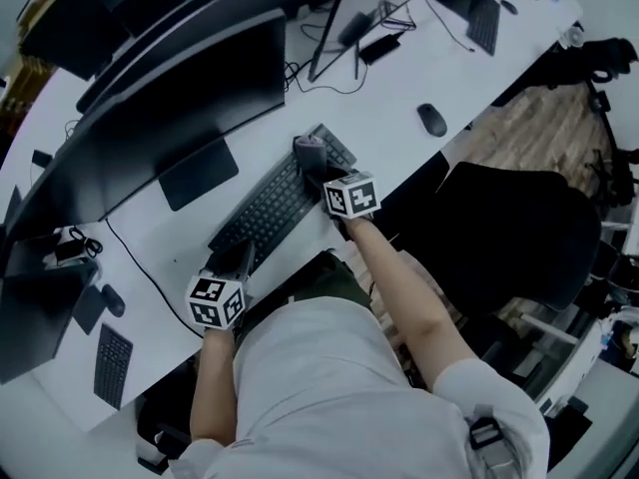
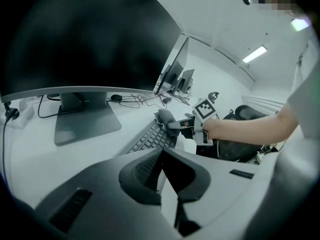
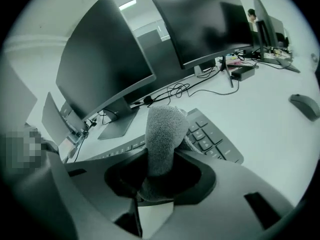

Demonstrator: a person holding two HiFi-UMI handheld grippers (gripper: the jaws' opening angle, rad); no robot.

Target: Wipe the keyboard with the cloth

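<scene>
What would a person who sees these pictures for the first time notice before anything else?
The eye goes first to the grey cloth, clamped in the right gripper and resting on the right end of the dark keyboard near the front edge of the white desk. The left gripper appears to pinch the keyboard's other end, and a large dark curved monitor stands behind.

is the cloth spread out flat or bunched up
Bunched up: the cloth is a gathered wad clamped between the jaws of the right hand-held gripper, its rounded end sticking out over the keyboard.
</scene>
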